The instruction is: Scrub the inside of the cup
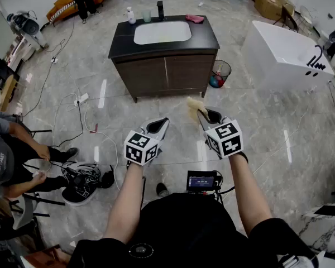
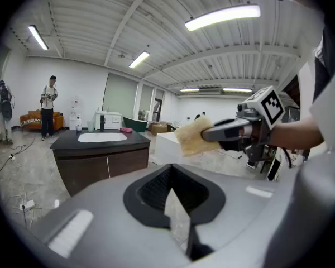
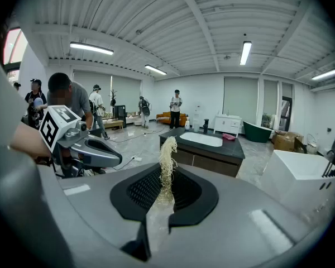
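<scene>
The small pale cup (image 1: 147, 17) stands at the back of the dark vanity top (image 1: 120, 38), between a soap bottle (image 1: 131, 16) and the black faucet (image 1: 160, 9), far ahead of both grippers. My right gripper (image 1: 201, 114) is shut on a tan fibrous scrub pad (image 1: 194, 107), whose strands stick up between the jaws (image 3: 167, 155). In the left gripper view the pad (image 2: 193, 137) shows at the right gripper's tip. My left gripper (image 1: 164, 120) is shut with nothing in it (image 2: 172, 197). Both are held in the air over the floor, side by side.
A white sink basin (image 1: 162, 32) is set into the vanity, with a pink cloth (image 1: 194, 18) at its right rear. A wire bin (image 1: 219, 73) and a white bathtub (image 1: 285, 54) stand to the right. Cables (image 1: 78, 102) and a seated person (image 1: 11, 155) are at the left.
</scene>
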The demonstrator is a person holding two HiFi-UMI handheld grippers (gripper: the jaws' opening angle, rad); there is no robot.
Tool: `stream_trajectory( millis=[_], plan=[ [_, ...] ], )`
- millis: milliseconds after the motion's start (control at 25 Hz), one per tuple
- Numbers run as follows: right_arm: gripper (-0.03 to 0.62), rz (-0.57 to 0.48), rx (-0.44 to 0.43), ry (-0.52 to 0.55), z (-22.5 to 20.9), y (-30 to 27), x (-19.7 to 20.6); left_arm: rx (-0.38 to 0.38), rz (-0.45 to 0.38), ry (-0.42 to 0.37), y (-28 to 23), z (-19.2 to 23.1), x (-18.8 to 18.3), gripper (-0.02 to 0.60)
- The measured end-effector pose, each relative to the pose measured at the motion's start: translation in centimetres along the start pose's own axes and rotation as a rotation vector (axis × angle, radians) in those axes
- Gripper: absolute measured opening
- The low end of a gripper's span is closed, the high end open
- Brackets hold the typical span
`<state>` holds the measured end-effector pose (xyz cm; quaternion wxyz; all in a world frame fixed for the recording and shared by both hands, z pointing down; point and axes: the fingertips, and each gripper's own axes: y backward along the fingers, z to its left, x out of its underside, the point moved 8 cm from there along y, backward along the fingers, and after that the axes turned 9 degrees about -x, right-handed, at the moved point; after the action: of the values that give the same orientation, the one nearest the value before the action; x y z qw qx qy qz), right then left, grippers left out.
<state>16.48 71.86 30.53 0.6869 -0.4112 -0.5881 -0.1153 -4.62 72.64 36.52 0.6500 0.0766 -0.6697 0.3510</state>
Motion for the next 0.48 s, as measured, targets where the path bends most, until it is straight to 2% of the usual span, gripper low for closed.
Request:
stream_trajectory(
  millis=[240, 480],
  plan=[
    [0.043, -0.006, -0.008, 0.004, -0.08, -0.04, -0.39, 0.007, -0.027, 0.038, -0.16, -0.03, -0.94, 0.0],
    [0.043, -0.01, -0.013, 0.007, 0.03, -0.33, -0.51, 0.004, -0.016, 0.017, -0.17, 0.05, -0.95, 0.0]
  ],
)
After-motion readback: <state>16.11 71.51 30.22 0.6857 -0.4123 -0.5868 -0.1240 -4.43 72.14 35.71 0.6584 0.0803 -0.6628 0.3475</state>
